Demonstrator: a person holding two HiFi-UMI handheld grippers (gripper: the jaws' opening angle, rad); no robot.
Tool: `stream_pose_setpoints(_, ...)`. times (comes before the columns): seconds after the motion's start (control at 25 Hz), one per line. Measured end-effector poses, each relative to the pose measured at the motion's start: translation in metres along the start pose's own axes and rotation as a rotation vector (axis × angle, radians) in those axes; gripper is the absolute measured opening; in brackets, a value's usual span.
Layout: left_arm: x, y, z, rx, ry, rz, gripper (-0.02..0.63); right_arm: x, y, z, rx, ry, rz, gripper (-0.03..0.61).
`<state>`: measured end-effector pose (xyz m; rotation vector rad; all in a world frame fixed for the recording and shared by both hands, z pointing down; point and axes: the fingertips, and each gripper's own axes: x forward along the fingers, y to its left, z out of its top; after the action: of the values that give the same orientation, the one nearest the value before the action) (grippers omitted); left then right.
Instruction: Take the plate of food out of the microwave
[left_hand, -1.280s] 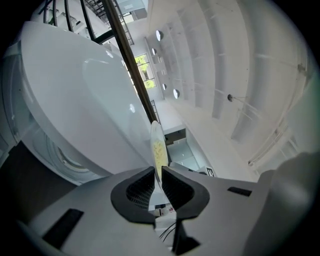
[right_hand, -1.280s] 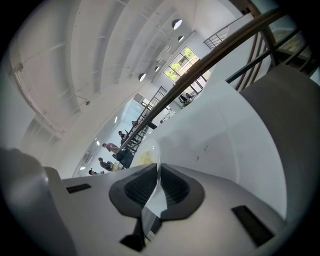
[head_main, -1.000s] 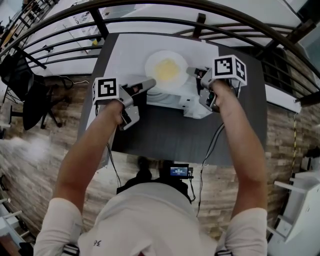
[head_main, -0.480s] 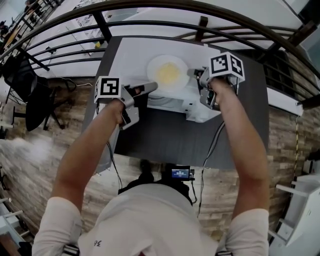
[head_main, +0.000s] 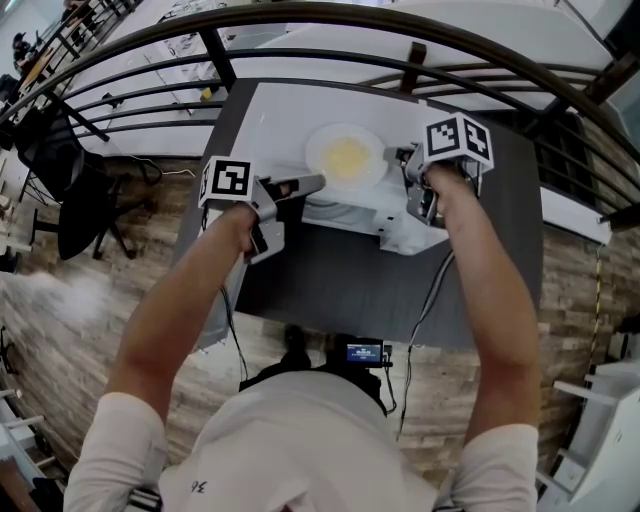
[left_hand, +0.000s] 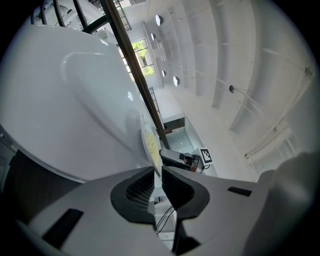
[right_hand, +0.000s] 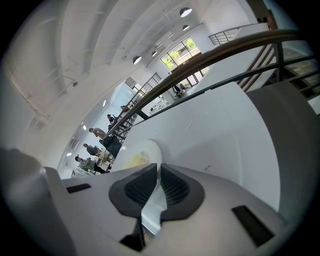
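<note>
A white plate (head_main: 346, 157) with yellow food hangs over the top of the white microwave (head_main: 268, 115), held from both sides. My left gripper (head_main: 316, 181) is shut on the plate's left rim and my right gripper (head_main: 398, 153) on its right rim. In the left gripper view the plate (left_hand: 150, 147) shows edge-on, its rim pinched in my left gripper (left_hand: 156, 170), with the other gripper beyond it. In the right gripper view the plate (right_hand: 134, 157) and its food lie just past my right gripper (right_hand: 159, 169), whose pads clamp the rim.
The microwave stands on a dark table (head_main: 340, 280); a white part (head_main: 400, 228), perhaps its open door, juts forward. A dark metal railing (head_main: 330, 15) curves behind the table. A cable (head_main: 432, 290) hangs at the front right and a small camera (head_main: 362, 350) sits at the front edge.
Both grippers keep their hold on the plate over the microwave. Only the head view has shifted a little.
</note>
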<state>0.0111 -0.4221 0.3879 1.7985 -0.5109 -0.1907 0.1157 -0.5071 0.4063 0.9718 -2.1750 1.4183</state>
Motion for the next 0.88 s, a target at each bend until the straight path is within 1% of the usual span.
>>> stream_pose_setpoints(0.36,-0.0018,-0.0013,-0.0027,0.002,0.011,-0.008,0.032,0.0011,-0.0004,0.0015,0.005,0.002,-0.015,0.021)
stream_pose_setpoints(0.68,-0.0045,-0.0048,-0.0077,0.020,0.025,-0.022,0.032,0.0005,-0.0001,0.0024,0.009,-0.005,-0.026,0.021)
stream_pose_setpoints(0.88,-0.0101,-0.0006,-0.0059,0.025,0.009,-0.011,0.032,-0.0005,-0.0035,0.0064,0.016,-0.025,-0.038,0.020)
